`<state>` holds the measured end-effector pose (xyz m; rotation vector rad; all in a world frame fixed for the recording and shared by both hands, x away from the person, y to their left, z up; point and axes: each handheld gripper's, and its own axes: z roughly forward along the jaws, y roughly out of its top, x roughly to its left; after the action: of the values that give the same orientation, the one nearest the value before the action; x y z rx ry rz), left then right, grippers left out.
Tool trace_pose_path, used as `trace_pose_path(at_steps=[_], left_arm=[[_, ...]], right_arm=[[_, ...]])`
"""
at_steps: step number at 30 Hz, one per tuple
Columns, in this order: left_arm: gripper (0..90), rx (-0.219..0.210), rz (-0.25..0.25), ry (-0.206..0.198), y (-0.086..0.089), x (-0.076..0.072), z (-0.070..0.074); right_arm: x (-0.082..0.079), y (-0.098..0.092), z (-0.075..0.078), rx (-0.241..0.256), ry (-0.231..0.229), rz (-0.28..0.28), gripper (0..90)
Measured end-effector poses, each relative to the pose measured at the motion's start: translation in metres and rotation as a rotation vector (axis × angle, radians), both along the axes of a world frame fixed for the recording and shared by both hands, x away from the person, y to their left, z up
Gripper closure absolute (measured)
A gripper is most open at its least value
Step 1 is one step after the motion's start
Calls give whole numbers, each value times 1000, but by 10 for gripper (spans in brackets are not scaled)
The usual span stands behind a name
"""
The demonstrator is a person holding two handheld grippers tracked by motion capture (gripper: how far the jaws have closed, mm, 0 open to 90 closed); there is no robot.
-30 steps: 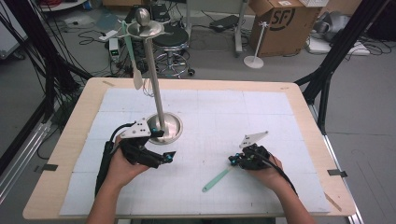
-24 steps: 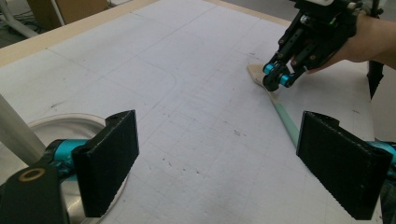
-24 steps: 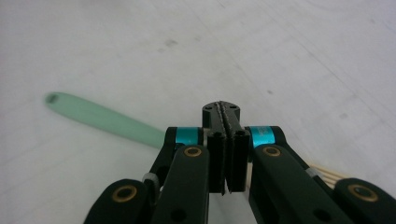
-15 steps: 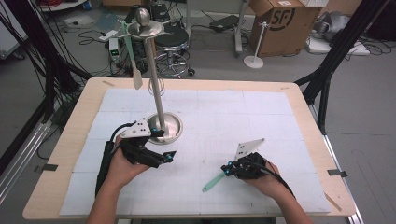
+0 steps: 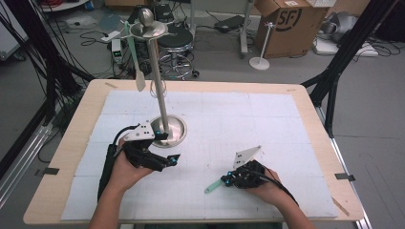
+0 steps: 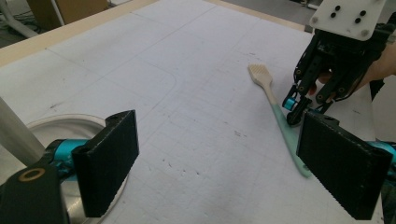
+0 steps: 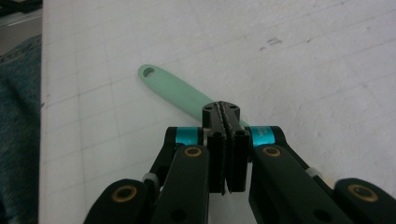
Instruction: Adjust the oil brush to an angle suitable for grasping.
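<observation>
A brush with a mint-green handle lies flat on the white mat near the front. Its pale bristle head points away from my left gripper. My right gripper is shut, its closed tips pressing down on the handle's middle, which runs beneath them. The jaws do not clamp it. From the left gripper view the right gripper touches the handle. My left gripper stands open beside the round base of a metal stand, nothing between its pads.
From the stand's top disc hangs a pale spatula. The stand's base sits close to my left jaw. Beyond the table are a stool, a cardboard box, cables and black tripod legs.
My right gripper has moved left and toward the front edge, coming down on the green handle. The left gripper has stayed beside the stand's base.
</observation>
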<state>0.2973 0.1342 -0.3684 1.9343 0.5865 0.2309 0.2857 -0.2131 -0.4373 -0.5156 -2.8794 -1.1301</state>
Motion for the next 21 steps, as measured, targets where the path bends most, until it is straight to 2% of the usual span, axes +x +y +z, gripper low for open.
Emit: trace_pose_path(at_steps=[8, 16, 19, 21], left_arm=[[137, -1, 2, 3, -1, 0, -1], [138, 3, 2, 5, 0, 0, 0], [137, 3, 4, 5, 0, 0, 0], [138, 2, 2, 3, 0, 0, 0]], right_arm=[[14, 11, -2, 18, -11, -51, 897], [30, 20, -1, 1, -38, -120, 897], [35, 19, -3, 20, -22, -127, 897], [34, 19, -2, 15, -32, -129, 888]])
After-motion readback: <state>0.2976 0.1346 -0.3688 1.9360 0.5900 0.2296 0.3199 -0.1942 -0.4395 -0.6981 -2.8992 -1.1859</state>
